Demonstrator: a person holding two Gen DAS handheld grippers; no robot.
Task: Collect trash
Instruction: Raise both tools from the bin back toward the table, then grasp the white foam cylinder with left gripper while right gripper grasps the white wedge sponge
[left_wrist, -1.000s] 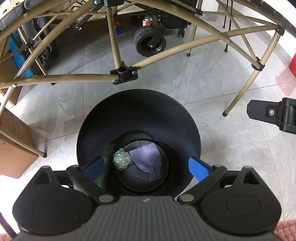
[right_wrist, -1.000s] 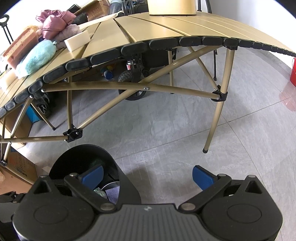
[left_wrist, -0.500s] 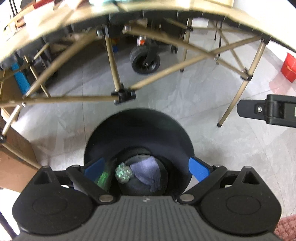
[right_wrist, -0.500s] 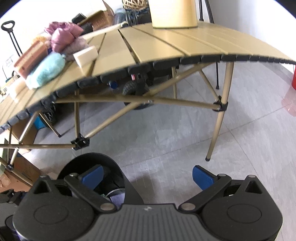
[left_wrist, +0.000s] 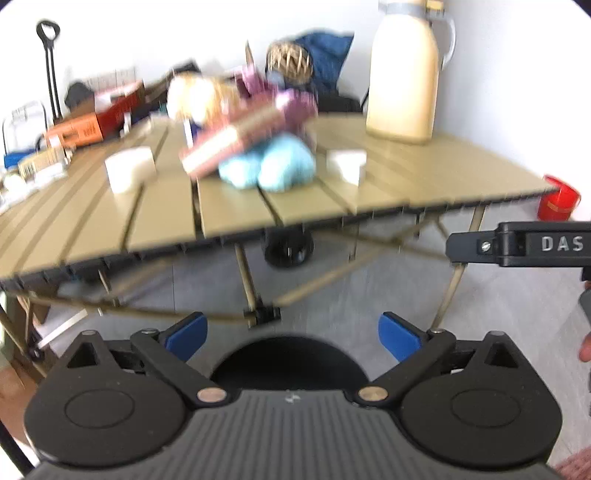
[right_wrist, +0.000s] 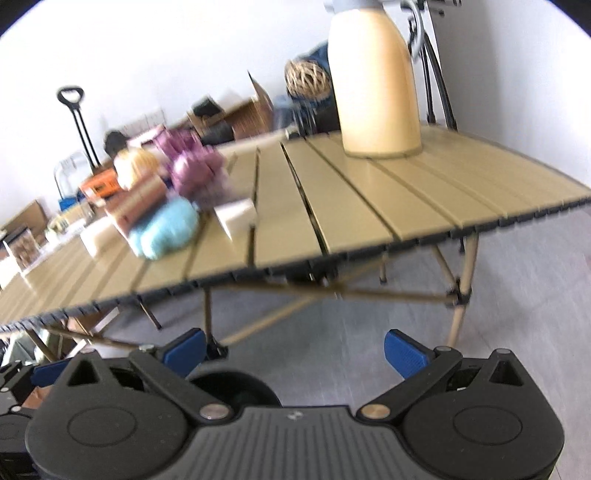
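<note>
Both views are motion-blurred. The left gripper (left_wrist: 291, 334) has its blue pads (left_wrist: 186, 334) spread wide with nothing between them. It points at the near edge of the slatted table (left_wrist: 424, 177). The black bin (left_wrist: 290, 356) sits on the floor directly below and in front of this gripper, near the table edge; only its rim shows, and its contents are hidden.

On the table, left to right: a white block (left_wrist: 129, 173), a pink-and-white box (left_wrist: 236, 138) resting tilted on a light-blue fluffy item (left_wrist: 269, 166), a second white block (left_wrist: 347, 164), and a tall cream jug (left_wrist: 402, 74) at the far right corner.

The right gripper (right_wrist: 293, 349) is likewise spread wide and empty. In its view the bin (right_wrist: 236, 387) lies at lower left, beside its left finger. A red container (left_wrist: 557, 199) stands on the floor past the table's right end.
</note>
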